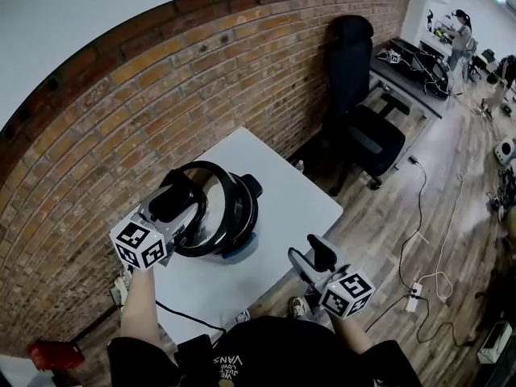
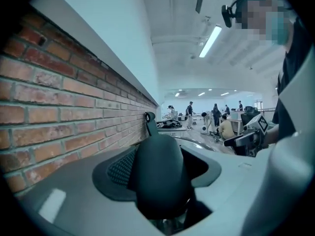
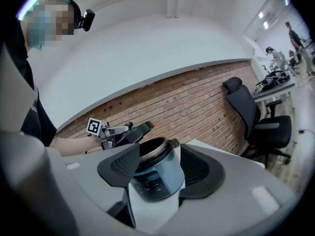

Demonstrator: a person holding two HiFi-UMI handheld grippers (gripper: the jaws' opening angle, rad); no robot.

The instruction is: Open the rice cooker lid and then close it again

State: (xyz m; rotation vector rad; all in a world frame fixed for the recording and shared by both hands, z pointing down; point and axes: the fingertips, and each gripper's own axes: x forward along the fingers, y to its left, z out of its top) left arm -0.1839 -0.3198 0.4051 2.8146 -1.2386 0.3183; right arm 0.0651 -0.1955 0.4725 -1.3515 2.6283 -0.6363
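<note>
Opening step complete – left gripper point(image 1: 181, 204) clamped on the raised lid point(image 3: 129, 132) above the rice cooker point(image 3: 155, 178), right gripper point(image 1: 313, 252) wide and empty – lowering squarely onto the rim comes next.

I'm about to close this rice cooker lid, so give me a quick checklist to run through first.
1. Lid raised off the pot: ok, the pot mouth shows.
2. Left gripper on the lid handle: ok, the handle fills its jaws.
3. Right gripper clear of the cooker: ok, open, empty, apart from it.
4. Pot rim free of obstructions: ok in the right gripper view.
5. Pot contents: cannot tell.
6. Cooker fully on the table: ok.
</note>
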